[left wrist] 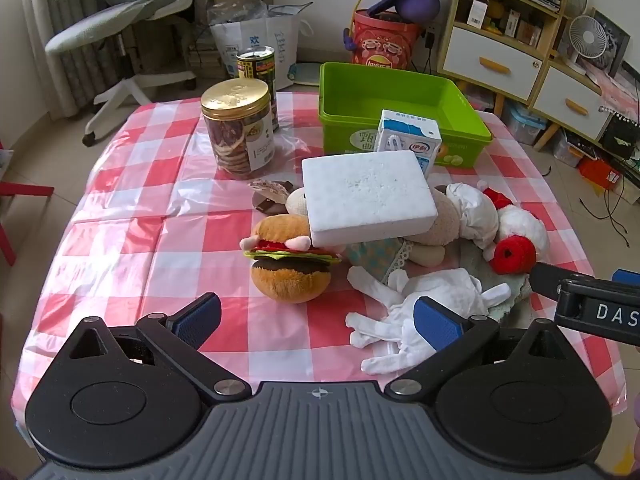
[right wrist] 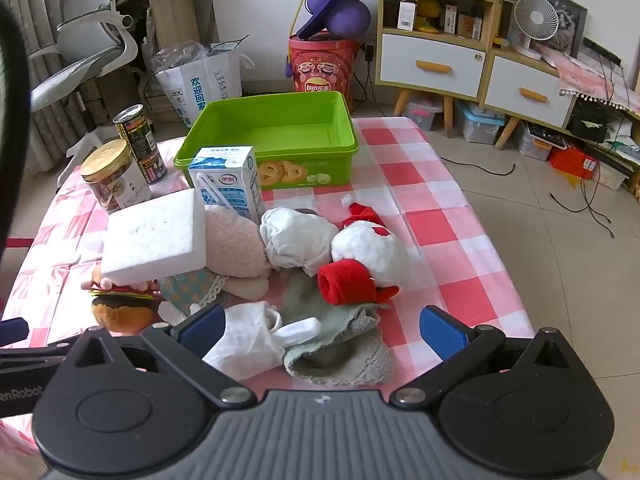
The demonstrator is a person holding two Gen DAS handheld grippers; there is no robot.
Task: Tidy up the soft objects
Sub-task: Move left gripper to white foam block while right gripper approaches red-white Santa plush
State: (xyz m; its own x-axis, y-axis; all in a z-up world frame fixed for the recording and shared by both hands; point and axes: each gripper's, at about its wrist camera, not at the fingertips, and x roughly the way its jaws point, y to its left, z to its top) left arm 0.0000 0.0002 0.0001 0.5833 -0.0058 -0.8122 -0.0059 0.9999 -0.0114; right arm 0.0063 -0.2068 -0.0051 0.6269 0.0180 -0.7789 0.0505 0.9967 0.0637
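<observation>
Sorting appears not yet begun: the bench (left wrist: 120, 208), draped in a pink-and-white checked plastic cloth, carries everything, and the green rectangular plastic bin (right wrist: 276, 128) at its far side is seen empty. A heap of soft things lies near the front edge, topped by a white foam block (left wrist: 368, 196) tilted across a beige plush toy (right wrist: 236, 244). Beside these lie a white-and-red Santa plush (right wrist: 368, 248), a plush hamburger (left wrist: 292, 256), a grey-green knitted cloth (right wrist: 348, 344) and thin white gloves (left wrist: 404, 320). Left tongs (left wrist: 318, 318) and right tongs (right wrist: 322, 334) are both held wide apart, gripping nothing, low over the gloves and cloth. Judged next: one soft item must be closed on and carried to the bin, clear of the blue-and-white milk carton (right wrist: 228, 184) and gold-lidded jar (left wrist: 240, 128). Much of the beige plush is hidden beneath the block; what it depicts cannot be told.
</observation>
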